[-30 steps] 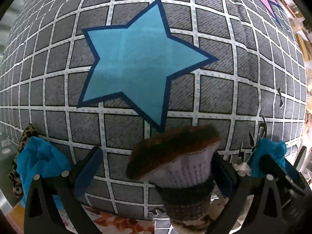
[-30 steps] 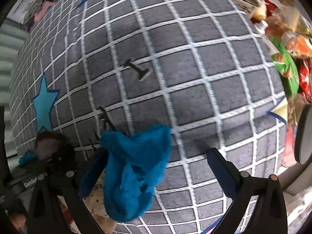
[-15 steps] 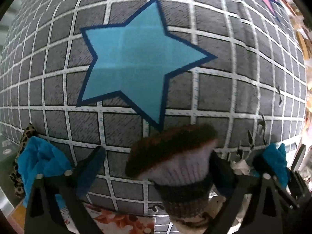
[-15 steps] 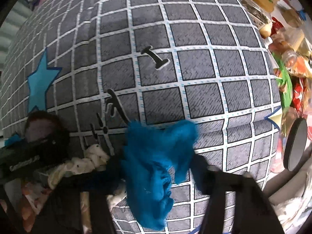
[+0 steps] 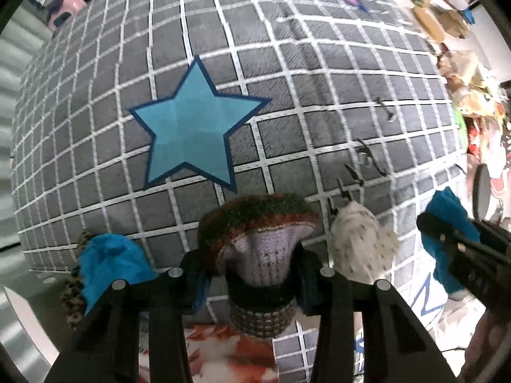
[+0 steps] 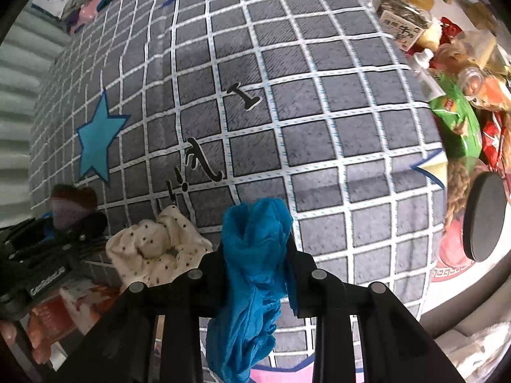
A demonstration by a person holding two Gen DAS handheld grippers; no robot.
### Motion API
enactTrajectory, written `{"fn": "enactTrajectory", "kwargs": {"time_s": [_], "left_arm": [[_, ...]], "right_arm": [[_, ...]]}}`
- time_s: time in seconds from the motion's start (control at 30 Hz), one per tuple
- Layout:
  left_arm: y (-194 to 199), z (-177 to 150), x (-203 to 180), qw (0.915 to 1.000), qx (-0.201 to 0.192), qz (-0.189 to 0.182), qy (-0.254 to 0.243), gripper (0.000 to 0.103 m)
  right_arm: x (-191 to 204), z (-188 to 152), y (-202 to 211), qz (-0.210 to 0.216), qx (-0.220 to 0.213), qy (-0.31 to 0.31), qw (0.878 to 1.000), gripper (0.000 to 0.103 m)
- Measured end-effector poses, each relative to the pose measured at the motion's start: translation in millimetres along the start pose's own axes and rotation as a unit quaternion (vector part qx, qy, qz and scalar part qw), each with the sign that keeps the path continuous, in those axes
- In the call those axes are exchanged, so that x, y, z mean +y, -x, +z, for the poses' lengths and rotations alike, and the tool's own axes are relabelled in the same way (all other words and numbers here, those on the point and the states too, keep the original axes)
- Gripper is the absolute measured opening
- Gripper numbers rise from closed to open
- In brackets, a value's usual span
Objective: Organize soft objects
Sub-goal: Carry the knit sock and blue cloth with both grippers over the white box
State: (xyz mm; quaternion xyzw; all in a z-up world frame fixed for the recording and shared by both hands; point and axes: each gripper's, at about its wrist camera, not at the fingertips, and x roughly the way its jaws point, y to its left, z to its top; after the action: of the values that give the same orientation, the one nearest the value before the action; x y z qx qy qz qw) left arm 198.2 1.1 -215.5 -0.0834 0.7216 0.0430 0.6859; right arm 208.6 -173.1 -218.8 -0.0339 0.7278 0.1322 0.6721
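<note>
Right wrist: jar [image 6: 403,16] holds seeds.

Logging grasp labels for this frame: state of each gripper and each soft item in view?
left gripper: shut on the knit sock
knit sock: clamped, cuff flared above the fingers
right gripper: shut on the blue cloth
blue cloth: clamped, bunched, tail hanging down
dotted cream cloth: crumpled, loose on the checked cover
second blue cloth: crumpled, not held

We see a coarse ribbed-knit sock [image 5: 260,249], a thin crinkled blue cloth [image 6: 255,274], a matt woven grid bedsheet [image 6: 319,121], and matt black plastic fingers [image 5: 306,274].
</note>
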Motion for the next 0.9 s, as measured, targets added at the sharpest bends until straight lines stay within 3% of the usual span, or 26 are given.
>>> {"fn": "enactTrajectory", "kwargs": {"time_s": [0.27,0.63,0.9], "left_arm": [[43.8,-26.8,2.6,0.9992,-0.029,0.003,-0.027,0.046],[60.8,-89.7,6.9,0.9985,-0.034,0.001,-0.043,0.046],[72.2,-110.1,18.4,0.9979,-0.045,-0.004,-0.045,0.046]], "right_arm": [[1.9,-17.0,45.0,0.029,-0.018,-0.015,0.999,0.031],[45.5,-45.6,37.0,0.053,-0.017,0.020,0.998,0.031],[77.5,-61.5,39.5,0.053,-0.017,0.040,0.998,0.031]]}}
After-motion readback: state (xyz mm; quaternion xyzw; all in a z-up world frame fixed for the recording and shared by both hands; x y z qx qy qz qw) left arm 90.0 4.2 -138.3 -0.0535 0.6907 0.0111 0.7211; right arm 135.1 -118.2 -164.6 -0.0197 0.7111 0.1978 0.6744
